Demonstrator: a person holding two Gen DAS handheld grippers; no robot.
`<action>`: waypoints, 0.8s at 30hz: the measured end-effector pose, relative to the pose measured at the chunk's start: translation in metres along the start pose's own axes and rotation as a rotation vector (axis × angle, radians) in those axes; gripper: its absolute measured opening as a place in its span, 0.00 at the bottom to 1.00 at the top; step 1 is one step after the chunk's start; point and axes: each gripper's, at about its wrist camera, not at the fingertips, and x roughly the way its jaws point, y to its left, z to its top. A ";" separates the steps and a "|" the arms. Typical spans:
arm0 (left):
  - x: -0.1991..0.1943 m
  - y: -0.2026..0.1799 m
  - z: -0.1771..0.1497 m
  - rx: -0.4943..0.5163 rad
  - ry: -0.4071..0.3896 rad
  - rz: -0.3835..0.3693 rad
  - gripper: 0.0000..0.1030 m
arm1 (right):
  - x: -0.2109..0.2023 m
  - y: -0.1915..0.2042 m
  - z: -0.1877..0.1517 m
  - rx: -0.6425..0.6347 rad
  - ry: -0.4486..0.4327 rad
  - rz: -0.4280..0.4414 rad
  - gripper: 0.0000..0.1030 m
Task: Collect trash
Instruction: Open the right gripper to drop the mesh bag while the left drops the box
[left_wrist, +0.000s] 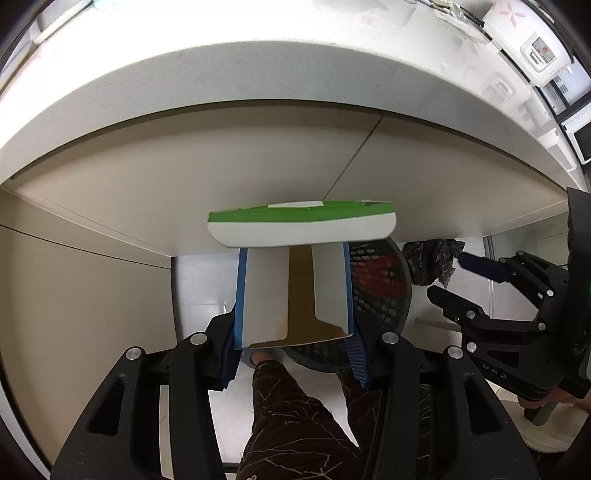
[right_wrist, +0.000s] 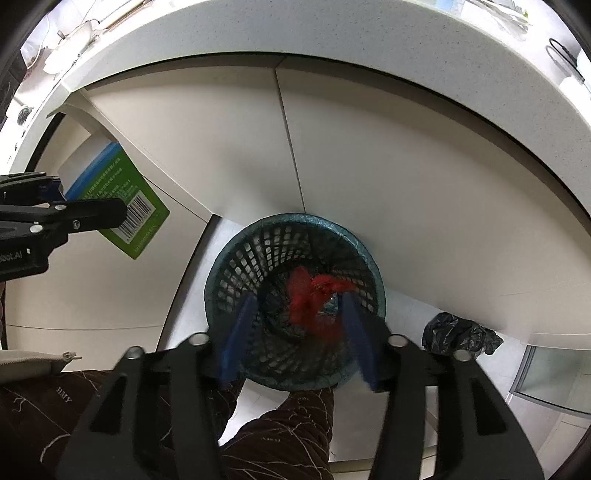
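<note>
While the left wrist view fills its centre with a green and white carton (left_wrist: 295, 266), the left gripper (left_wrist: 293, 332) pinches that carton between its blue pads. A dark mesh bin (left_wrist: 380, 280) sits just behind it on the floor, and a crumpled black bag (left_wrist: 432, 258) lies at centre right. From the right wrist view, the right gripper (right_wrist: 299, 332) hangs spread over the bin (right_wrist: 295, 302), nothing between its fingers (right_wrist: 238, 332). Red trash (right_wrist: 314, 295) lies inside the bin. At left, the carton (right_wrist: 125, 199) is clamped.
</note>
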 end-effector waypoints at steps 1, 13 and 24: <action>0.002 0.000 0.001 -0.001 0.001 -0.001 0.45 | 0.000 -0.002 -0.001 0.005 -0.002 -0.004 0.62; 0.029 -0.007 0.001 0.016 0.048 -0.006 0.45 | -0.026 -0.030 -0.009 0.071 -0.060 -0.024 0.83; 0.054 -0.033 -0.004 0.039 0.084 -0.021 0.46 | -0.044 -0.062 -0.018 0.093 -0.081 -0.050 0.83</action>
